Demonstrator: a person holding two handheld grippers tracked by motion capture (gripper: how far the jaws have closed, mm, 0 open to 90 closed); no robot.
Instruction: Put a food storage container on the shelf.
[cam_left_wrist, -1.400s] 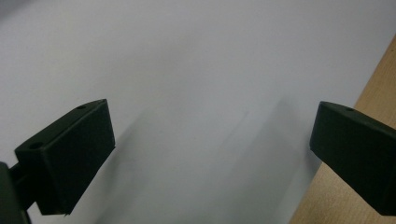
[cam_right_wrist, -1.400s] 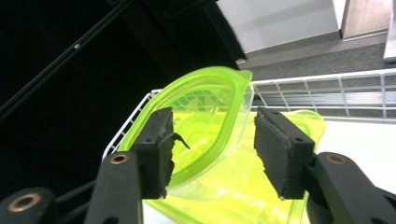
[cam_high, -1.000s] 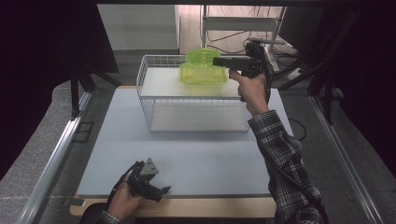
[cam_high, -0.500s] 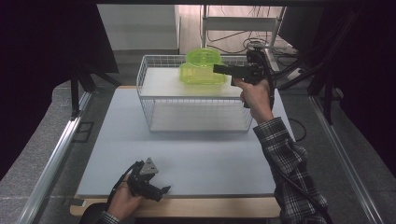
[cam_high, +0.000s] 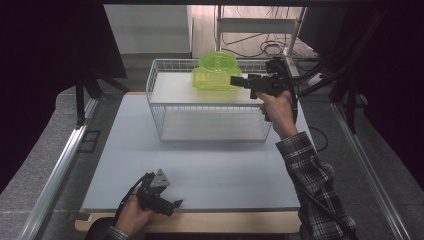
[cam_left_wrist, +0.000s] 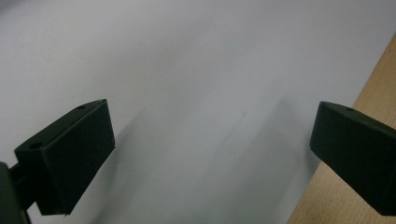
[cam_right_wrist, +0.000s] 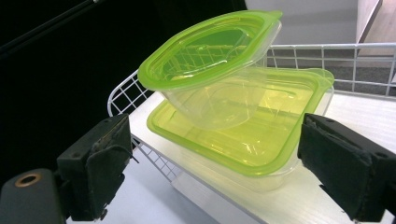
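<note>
The right gripper (cam_high: 239, 80) has just been opening its jaws, and they now stand wide with nothing between them, level with the square tub (cam_right_wrist: 243, 140) in the basket (cam_high: 165, 107). The round tub (cam_right_wrist: 210, 56) sits tilted on the square tub's green lid, free of the pads, so the stacking looks done and the release complete; compared with a second ago the gripper sits slightly back from the tubs. The left gripper (cam_high: 167, 202) rests at the mat's (cam_high: 210, 160) near edge, jaws wide and empty.

Right tongs (cam_right_wrist: 210, 172) pads cut off below
</note>
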